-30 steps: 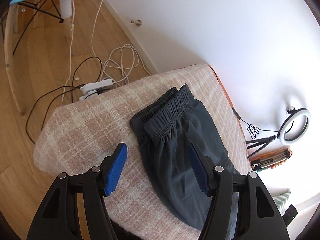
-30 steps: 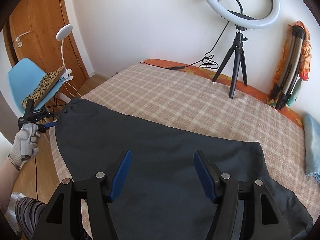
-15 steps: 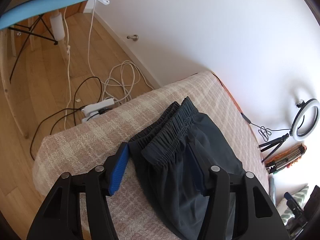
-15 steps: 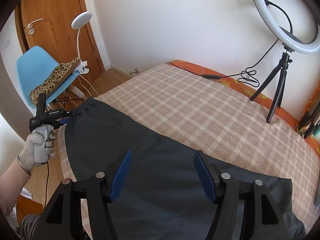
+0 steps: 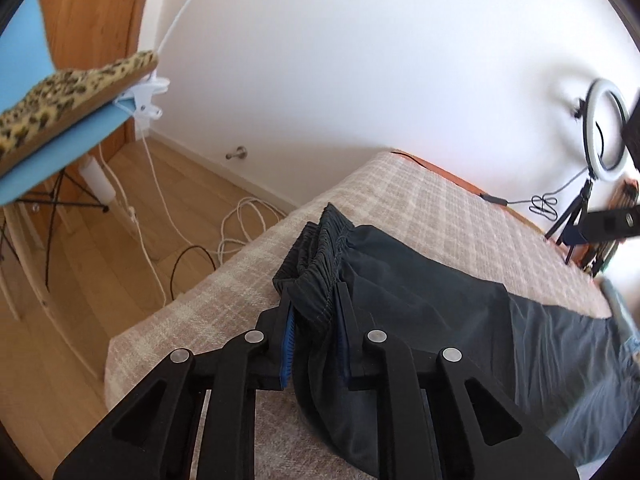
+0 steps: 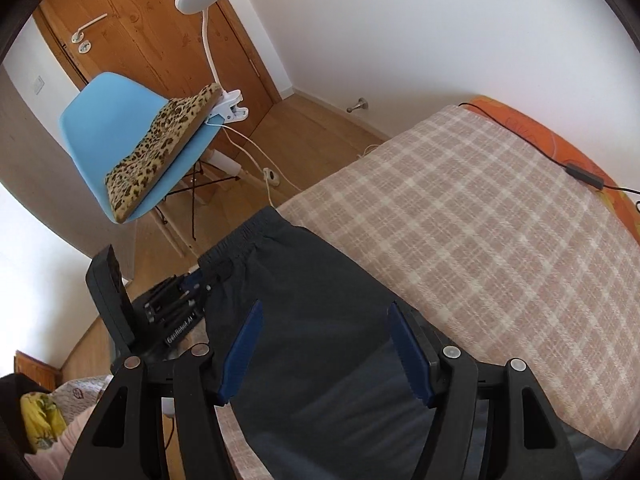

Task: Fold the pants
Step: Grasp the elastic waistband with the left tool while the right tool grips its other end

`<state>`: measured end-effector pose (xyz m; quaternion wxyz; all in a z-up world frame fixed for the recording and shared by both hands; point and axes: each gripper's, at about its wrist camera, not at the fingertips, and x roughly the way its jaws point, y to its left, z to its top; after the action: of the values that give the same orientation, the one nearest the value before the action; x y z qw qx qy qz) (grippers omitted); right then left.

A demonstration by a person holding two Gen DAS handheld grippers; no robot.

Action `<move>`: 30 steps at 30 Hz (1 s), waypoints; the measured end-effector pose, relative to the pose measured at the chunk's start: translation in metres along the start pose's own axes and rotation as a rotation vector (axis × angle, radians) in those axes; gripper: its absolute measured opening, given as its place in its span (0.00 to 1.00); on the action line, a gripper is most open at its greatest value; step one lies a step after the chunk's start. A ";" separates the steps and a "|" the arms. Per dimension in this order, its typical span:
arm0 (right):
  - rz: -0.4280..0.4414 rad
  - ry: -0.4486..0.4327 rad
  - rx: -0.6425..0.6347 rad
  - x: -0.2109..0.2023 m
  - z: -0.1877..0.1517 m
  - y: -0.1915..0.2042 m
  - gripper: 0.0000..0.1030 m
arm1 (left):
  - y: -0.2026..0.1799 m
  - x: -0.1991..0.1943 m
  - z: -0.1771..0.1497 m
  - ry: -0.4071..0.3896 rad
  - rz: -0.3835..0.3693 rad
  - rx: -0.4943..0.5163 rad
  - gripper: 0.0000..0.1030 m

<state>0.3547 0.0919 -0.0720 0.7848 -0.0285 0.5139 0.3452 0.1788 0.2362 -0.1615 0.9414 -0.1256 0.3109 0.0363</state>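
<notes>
Dark pants (image 5: 420,304) lie flat along the near edge of a plaid bed (image 5: 460,216). The left gripper (image 5: 314,332) has just been closing and pinches the gathered waistband (image 5: 320,256). The right gripper (image 6: 326,354) hovers open over the legs. The cloth looks thin, light and limp; hems and waistband seem the best holds.

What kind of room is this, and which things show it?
Most likely a bedroom in a home, set up for filming. A bed with a checked blanket fills much of it, a wooden door and a blue chair stand beside it, and a ring light stands on the bed.
</notes>
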 end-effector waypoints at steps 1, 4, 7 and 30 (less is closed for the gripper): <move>0.026 0.017 0.012 0.010 0.009 0.004 0.65 | -0.009 -0.004 -0.002 -0.016 0.009 0.050 0.15; 0.088 0.084 0.024 0.043 0.029 0.018 0.65 | -0.032 -0.012 -0.008 -0.053 0.032 0.194 0.15; 0.111 0.137 0.032 0.075 0.042 0.031 0.65 | -0.050 -0.014 -0.017 -0.071 0.053 0.323 0.15; -0.101 0.353 -0.107 0.172 0.047 0.074 0.20 | -0.071 -0.011 -0.043 -0.125 0.125 0.467 0.20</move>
<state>0.3894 0.2555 -0.1691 0.6963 -0.1560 0.6223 0.3218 0.1556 0.1568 -0.1725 0.9582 0.1173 0.2592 0.0290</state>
